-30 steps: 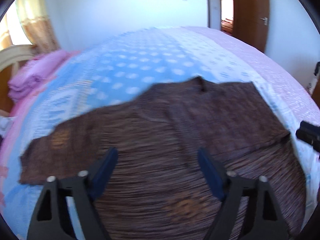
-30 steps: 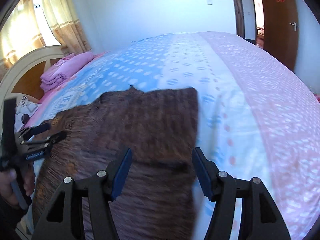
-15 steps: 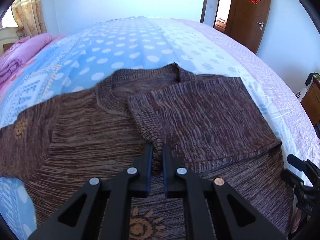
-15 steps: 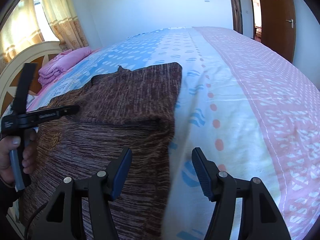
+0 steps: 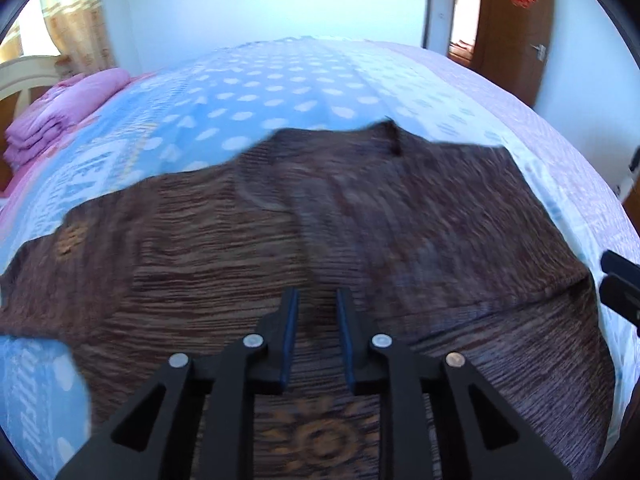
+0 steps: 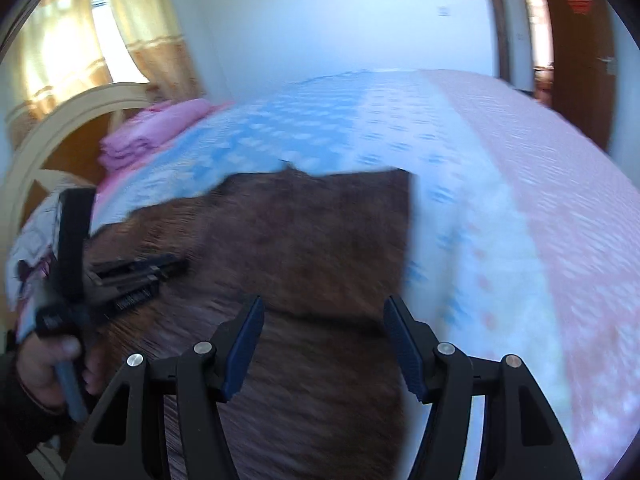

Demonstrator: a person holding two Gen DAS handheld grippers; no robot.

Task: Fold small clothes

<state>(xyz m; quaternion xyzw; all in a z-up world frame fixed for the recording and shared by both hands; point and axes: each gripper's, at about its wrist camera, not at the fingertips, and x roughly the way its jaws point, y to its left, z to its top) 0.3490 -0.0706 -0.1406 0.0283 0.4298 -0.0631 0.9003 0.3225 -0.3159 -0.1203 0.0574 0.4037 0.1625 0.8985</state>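
A brown knitted sweater point(image 5: 248, 240) lies flat on the bed, its right sleeve folded across the body point(image 5: 448, 232) and its left sleeve stretched out point(image 5: 52, 264). My left gripper point(image 5: 316, 294) hovers over the sweater's middle. Its jaws stand a narrow gap apart and are opening, with nothing pinched between the pads. My right gripper point(image 6: 324, 306) is open above the folded sleeve's lower edge on the sweater point(image 6: 320, 236), holding nothing. From the right wrist, the left gripper point(image 6: 136, 270) shows low over the knit, held by a hand point(image 6: 48, 364).
The bedspread point(image 5: 280, 88) is blue with white dots and turns pink toward the right. Folded pink bedding point(image 5: 60, 120) lies by the cream headboard point(image 6: 60, 128) at the left. A brown door point(image 5: 516, 20) stands open beyond the bed.
The left jaws went from wide open to shut on the folded sleeve's edge and have now parted again, letting it go. The right gripper swung off to the bedspread and came back over the sweater.
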